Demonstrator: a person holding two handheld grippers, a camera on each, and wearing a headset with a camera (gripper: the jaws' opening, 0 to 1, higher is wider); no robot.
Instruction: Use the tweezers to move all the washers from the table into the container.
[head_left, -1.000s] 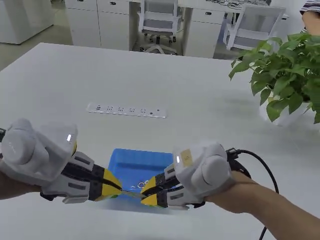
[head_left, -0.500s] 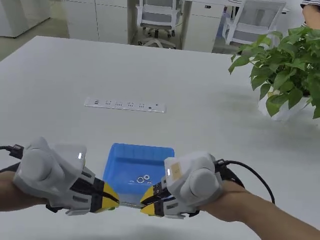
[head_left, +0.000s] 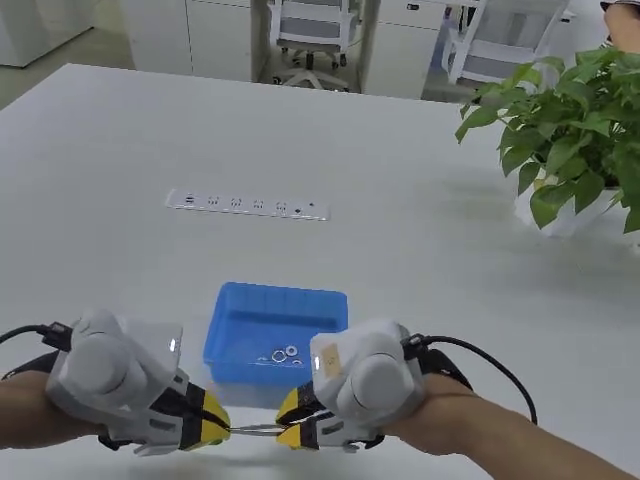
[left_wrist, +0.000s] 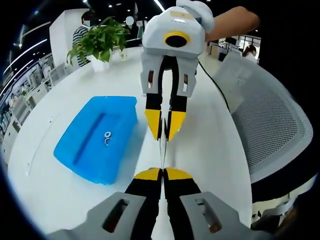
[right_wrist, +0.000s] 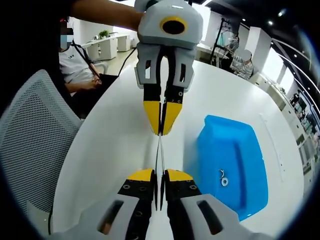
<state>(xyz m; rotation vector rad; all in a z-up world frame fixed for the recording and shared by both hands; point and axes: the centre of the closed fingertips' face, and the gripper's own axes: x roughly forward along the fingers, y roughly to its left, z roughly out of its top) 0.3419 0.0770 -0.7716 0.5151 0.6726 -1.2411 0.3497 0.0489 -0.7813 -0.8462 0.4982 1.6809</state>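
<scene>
My right gripper (right_wrist: 160, 176) pinches one end of the tweezers (right_wrist: 160, 150); my left gripper (right_wrist: 161, 120), facing it, pinches the other end; beside them on the white table (right_wrist: 115, 150) lies the blue container (right_wrist: 235, 145), washers (right_wrist: 223, 179) inside.

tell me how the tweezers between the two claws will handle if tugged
Likely light: the tweezers look like a thin metal sliver spanning from the left claw to the right claw. Probably springy rather than rigid, being so slender. Smooth metal pinched only at its ends may slip or twist if either claw loosens.
</scene>
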